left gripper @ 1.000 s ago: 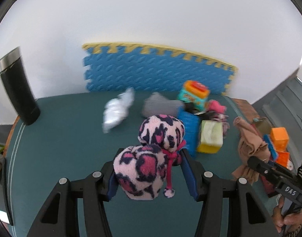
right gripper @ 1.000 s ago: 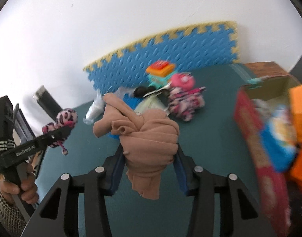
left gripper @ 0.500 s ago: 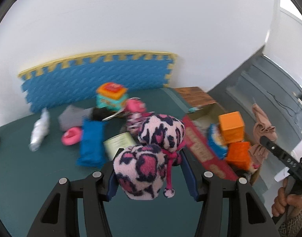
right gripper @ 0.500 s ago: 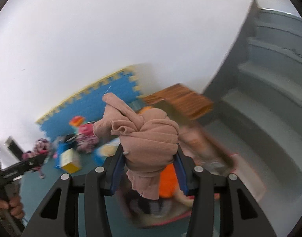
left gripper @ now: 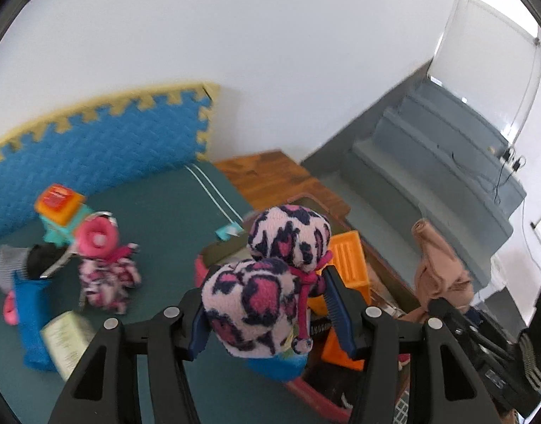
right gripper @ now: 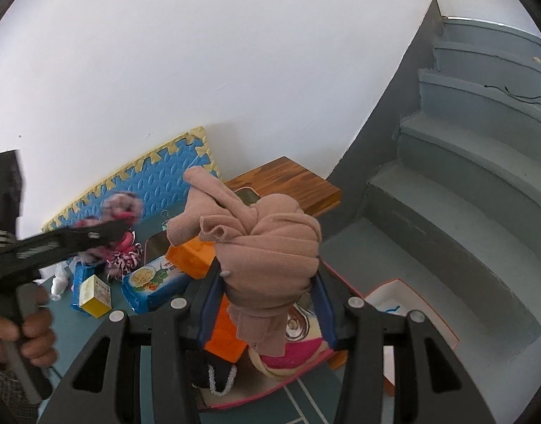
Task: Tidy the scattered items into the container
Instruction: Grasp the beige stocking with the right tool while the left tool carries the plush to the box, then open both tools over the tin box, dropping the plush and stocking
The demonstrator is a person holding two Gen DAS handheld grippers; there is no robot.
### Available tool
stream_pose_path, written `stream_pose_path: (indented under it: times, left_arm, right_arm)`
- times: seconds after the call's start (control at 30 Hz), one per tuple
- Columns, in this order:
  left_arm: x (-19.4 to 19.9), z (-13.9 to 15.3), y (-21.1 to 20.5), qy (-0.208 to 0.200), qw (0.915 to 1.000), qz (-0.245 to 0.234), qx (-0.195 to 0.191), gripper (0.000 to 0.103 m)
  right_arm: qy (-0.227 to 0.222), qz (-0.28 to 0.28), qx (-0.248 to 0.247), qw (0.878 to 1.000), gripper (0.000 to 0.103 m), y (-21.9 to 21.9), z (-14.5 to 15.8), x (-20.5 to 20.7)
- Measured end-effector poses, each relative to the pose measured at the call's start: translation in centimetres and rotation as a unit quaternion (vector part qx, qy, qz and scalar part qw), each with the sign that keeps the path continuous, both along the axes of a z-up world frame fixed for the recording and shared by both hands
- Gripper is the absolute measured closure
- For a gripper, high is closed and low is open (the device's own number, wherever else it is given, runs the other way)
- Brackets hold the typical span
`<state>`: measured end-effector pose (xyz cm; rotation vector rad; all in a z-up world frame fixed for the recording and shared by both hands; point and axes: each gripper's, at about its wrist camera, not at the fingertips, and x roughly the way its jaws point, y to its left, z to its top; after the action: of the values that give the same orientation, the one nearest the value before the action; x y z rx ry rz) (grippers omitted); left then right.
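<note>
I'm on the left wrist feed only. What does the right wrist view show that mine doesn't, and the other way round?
Left wrist only: left gripper shut on the leopard-print plush; a teal-and-orange toy near the foam mat.
Right wrist only: right gripper shut on the tan cloth; a noodle packet and pink item in the red-rimmed box.
Both: foam mat, orange blocks.

Domestic interior, likely a home play area: grey-painted staircase point(right gripper: 458, 183) against a white wall point(left gripper: 235, 35), blue interlocking foam mat point(left gripper: 93, 155) propped upright, toys and socks scattered over a green-covered desk point(left gripper: 164, 219).
</note>
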<state>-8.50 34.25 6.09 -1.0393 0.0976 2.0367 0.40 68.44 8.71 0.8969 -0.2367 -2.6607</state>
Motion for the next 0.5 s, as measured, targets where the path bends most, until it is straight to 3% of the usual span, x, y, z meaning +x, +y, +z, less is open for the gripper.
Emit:
stream_pose_path:
  times: [0.13, 0.33, 0.4, 0.5]
  left_arm:
    - [-0.5, -1.5, 1.4, -0.019, 0.9995, -0.006, -0.022, 0.044]
    - [-1.0, -1.2, 0.7, -0.032, 0.9994, -0.011, -0.003, 0.036]
    - [-0.9, -0.5, 0.5, -0.025, 0.9995, -0.017, 0.008, 0.022]
    - [-0.9, 0.0, 0.0, -0.021, 0.9994, -0.018, 0.020, 0.021]
  right_arm:
    - [-0.002, 0.007, -0.001, 1.000, 0.053, -0.2, -0.3, -0.2]
    - [-0.005, 0.020, -0.007, 1.000, 0.053, -0.9, -0.4, -0.3]
    - [-0.003, 0.026, -0.007, 1.000, 0.053, -1.4, -0.3, -0.2]
    - [0.000, 0.039, -0.005, 0.999, 0.053, -2.1, 0.0, 0.2]
